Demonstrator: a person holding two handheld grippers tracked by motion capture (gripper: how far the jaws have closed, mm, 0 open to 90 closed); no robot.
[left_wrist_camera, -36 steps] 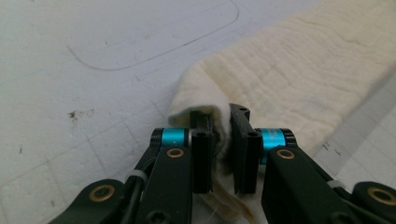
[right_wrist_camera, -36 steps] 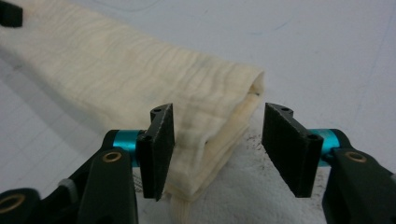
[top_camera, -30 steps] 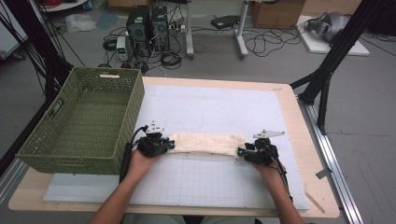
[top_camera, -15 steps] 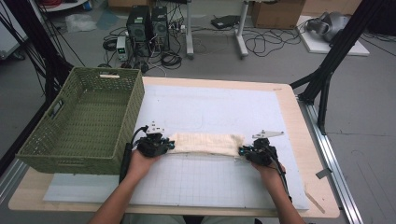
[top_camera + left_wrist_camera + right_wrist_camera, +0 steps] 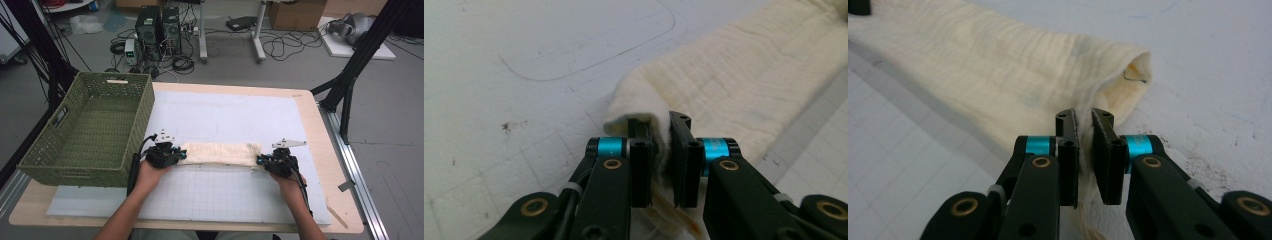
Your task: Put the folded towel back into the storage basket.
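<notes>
Right gripper (image 5: 261, 160) jaws had just been closing since the earlier high view, and by this moment they pinched the near corner of the cream towel (image 5: 220, 153); hands, towel and basket otherwise sat where they had been. Right gripper view: both black jaws stood narrow with a fold of cloth squeezed between them, loose threads hanging below. Left gripper (image 5: 184, 155) likewise held its end, and in the left gripper view the cloth bulged over the jaw tips while clamped between the pads.

Towel lay folded in a long band across the white mat (image 5: 240, 115), stretched between the two grippers, its near edge on the gridded part of the mat.

Farther off, at the table's left, green wicker basket (image 5: 90, 130) stood apart from the towel. Beyond the table: computer towers (image 5: 160, 25), cables on the floor.

Risks, as judged: each grip looked to hold only a thin bite at the corner. If the hands lifted or pulled apart unevenly, a corner could slip free, or only the top layer might come up and the fold would open. Frayed threads might snag on a jaw.
</notes>
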